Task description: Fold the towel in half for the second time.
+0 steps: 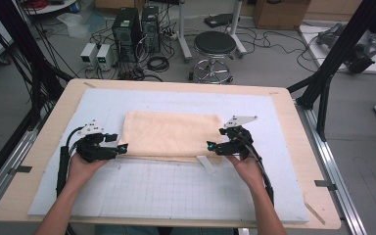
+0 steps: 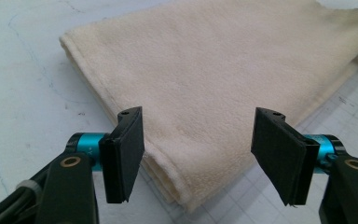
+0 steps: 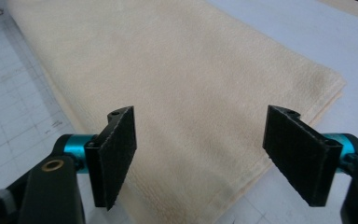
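the left hand-held gripper (image 1: 122, 147) sits at the near left corner of the folded towel (image 1: 172, 134), jaws standing wide with nothing between them; in the left gripper view the two black pads (image 2: 123, 156) flank the towel's (image 2: 223, 88) corner without touching it, the cloth lying just below and ahead. the towel is a cream rectangle, folded into several layers, resting flat on the pale gridded mat (image 1: 176, 191) that covers the desk (image 1: 293, 127), with its long axis running left to right across the person's front. a small white tag (image 1: 205, 164) pokes out from under its near edge (toward the right side). further right, the right hand-held gripper (image 1: 211, 146) is at the near right corner, also spread wide and empty; in the right gripper view its pads (image 3: 116, 156) straddle the towel's (image 3: 177, 93) corner, clear of the fabric.

each hand is about equally near its own corner, so neither has the advantage; the towel lies forward of both, between them. judging by this, the fold looks laid down and released, and any next fold would likely turn on the short axis: one end carried across toward the other, along the long side.
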The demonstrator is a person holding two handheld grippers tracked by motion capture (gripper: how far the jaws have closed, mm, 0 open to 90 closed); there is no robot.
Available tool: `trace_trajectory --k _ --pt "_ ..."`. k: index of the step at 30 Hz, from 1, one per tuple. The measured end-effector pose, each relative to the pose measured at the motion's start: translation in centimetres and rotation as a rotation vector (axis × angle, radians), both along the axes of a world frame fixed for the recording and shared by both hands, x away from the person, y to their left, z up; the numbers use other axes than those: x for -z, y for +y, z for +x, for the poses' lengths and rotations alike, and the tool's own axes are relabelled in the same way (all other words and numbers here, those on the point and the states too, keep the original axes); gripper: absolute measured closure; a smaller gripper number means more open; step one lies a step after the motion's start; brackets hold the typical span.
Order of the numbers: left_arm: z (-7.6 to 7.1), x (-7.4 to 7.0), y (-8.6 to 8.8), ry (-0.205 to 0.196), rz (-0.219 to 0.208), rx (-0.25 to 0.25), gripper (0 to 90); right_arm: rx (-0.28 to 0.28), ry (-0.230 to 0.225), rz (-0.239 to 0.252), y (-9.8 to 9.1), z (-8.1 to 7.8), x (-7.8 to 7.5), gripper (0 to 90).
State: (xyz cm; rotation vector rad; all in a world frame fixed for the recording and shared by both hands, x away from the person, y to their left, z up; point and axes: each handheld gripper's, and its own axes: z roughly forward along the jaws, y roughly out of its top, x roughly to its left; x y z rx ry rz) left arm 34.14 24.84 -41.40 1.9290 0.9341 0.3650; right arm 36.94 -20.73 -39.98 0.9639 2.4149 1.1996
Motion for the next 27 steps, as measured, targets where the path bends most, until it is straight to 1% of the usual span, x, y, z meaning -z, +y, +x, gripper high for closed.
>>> trace_trajectory --k 2,6,7,9,10,12,13,15,16,21,27 --pt "-0.1 -0.1 -0.1 -0.005 -0.002 0.002 33.0 0.001 -0.007 0.008 -0.1 -0.1 0.1 23.5" --pt "-0.3 -0.2 -0.2 -0.014 0.008 0.007 32.0 0.000 -0.004 0.008 -0.1 -0.2 0.3 21.5" --pt "-0.3 -0.2 -0.2 -0.016 0.007 0.006 31.7 -0.004 -0.004 0.001 -0.1 -0.2 0.3 21.1" --pt "-0.3 -0.3 -0.2 -0.015 0.005 0.005 31.0 0.001 0.005 0.001 -0.1 -0.4 0.5 20.4" --pt "-0.3 -0.3 -0.2 -0.016 0.007 0.007 30.9 -0.003 0.000 -0.001 -0.2 -0.4 0.6 20.3" --pt "-0.4 -0.3 -0.2 -0.015 0.014 0.008 30.1 0.002 0.015 -0.006 -0.4 -0.4 0.6 19.5" --pt "-0.5 -0.4 -0.2 -0.014 0.013 0.006 29.8 0.004 0.016 -0.001 -0.5 -0.5 0.6 19.5" --pt "-0.7 -0.5 -0.2 -0.016 0.027 0.014 29.1 0.006 0.008 0.006 -0.6 -0.6 0.6 19.3" --pt "-0.8 -0.5 -0.3 -0.020 0.023 0.013 28.9 0.011 0.010 0.010 -0.6 -0.6 0.6 18.9" --pt "-1.4 -0.7 -0.5 -0.027 0.031 0.022 28.6 0.009 0.008 -0.003 -1.0 -1.4 0.7 18.1" --pt "-2.0 -0.6 -0.1 -0.023 0.026 0.014 28.0 0.017 0.021 0.004 -1.6 -2.3 0.5 16.1"
